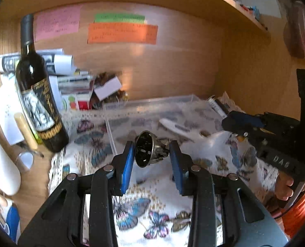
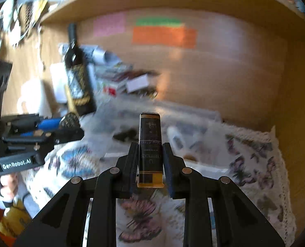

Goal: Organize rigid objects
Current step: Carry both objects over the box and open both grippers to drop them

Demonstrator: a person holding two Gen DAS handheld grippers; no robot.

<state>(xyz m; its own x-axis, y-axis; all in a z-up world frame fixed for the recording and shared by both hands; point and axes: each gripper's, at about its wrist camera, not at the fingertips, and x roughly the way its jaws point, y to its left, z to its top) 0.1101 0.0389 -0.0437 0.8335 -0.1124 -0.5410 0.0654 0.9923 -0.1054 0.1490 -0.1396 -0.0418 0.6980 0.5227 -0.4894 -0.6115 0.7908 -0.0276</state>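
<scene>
My left gripper (image 1: 152,151) is shut on a dark metal bell-shaped cup (image 1: 147,151), held above the butterfly cloth (image 1: 136,207) in front of a clear plastic tray (image 1: 152,105). My right gripper (image 2: 149,154) is shut on a slim black and gold box (image 2: 150,144), held upright above the cloth (image 2: 253,164). The right gripper also shows at the right of the left wrist view (image 1: 238,125). The left gripper with the cup shows at the left of the right wrist view (image 2: 55,123). A white plastic item (image 1: 177,127) lies in the tray.
A dark wine bottle (image 1: 37,90) stands at the left by stacked papers and boxes (image 1: 74,82). Coloured notes (image 1: 121,33) hang on the wooden back wall. A white vase (image 1: 0,164) and a roll of tape (image 1: 26,160) sit at the far left. A shelf runs overhead.
</scene>
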